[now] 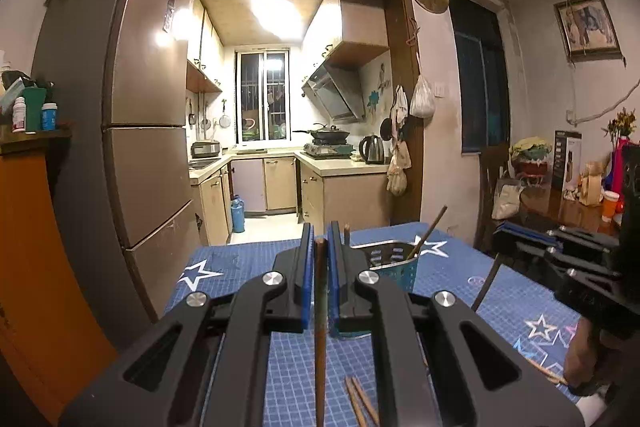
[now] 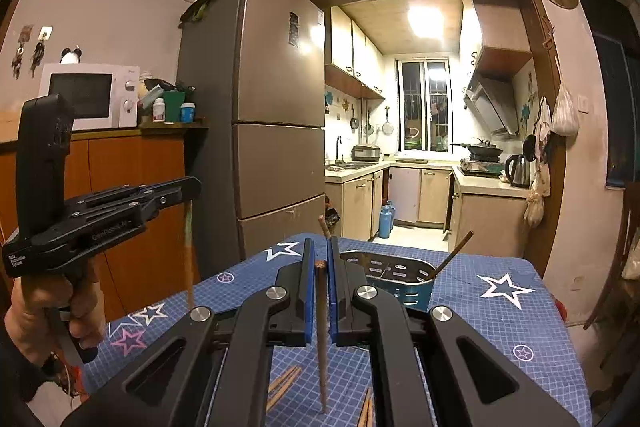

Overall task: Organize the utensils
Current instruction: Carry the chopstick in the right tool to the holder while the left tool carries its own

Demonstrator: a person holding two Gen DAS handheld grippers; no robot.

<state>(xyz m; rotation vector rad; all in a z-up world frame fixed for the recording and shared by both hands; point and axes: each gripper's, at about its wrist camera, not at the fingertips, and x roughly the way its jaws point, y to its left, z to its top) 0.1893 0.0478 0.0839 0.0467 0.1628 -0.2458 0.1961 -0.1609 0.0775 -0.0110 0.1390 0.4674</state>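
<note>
Two hand-held grippers hang above a table (image 2: 500, 311) spread with a blue star-print gridded cloth, each clamped on a single wooden chopstick. The left gripper (image 1: 319, 247) has its blue pads closed tight on a dark brown chopstick (image 1: 320, 347) that hangs upright, tip down. The right gripper (image 2: 319, 251) pinches a second chopstick (image 2: 322, 339) in the same way, and it too hangs near vertical. Just beyond both sets of fingers, a perforated metal utensil holder (image 2: 394, 277) stands on the cloth with one chopstick (image 2: 454, 254) leaning out of its right end. Nearer than the holder, loose chopsticks (image 2: 282, 385) lie flat on the cloth. A bare hand (image 2: 48, 311) grips the left tool's handle. Past the holder, a refrigerator (image 2: 276, 115) flanks the lit kitchen doorway.
</note>
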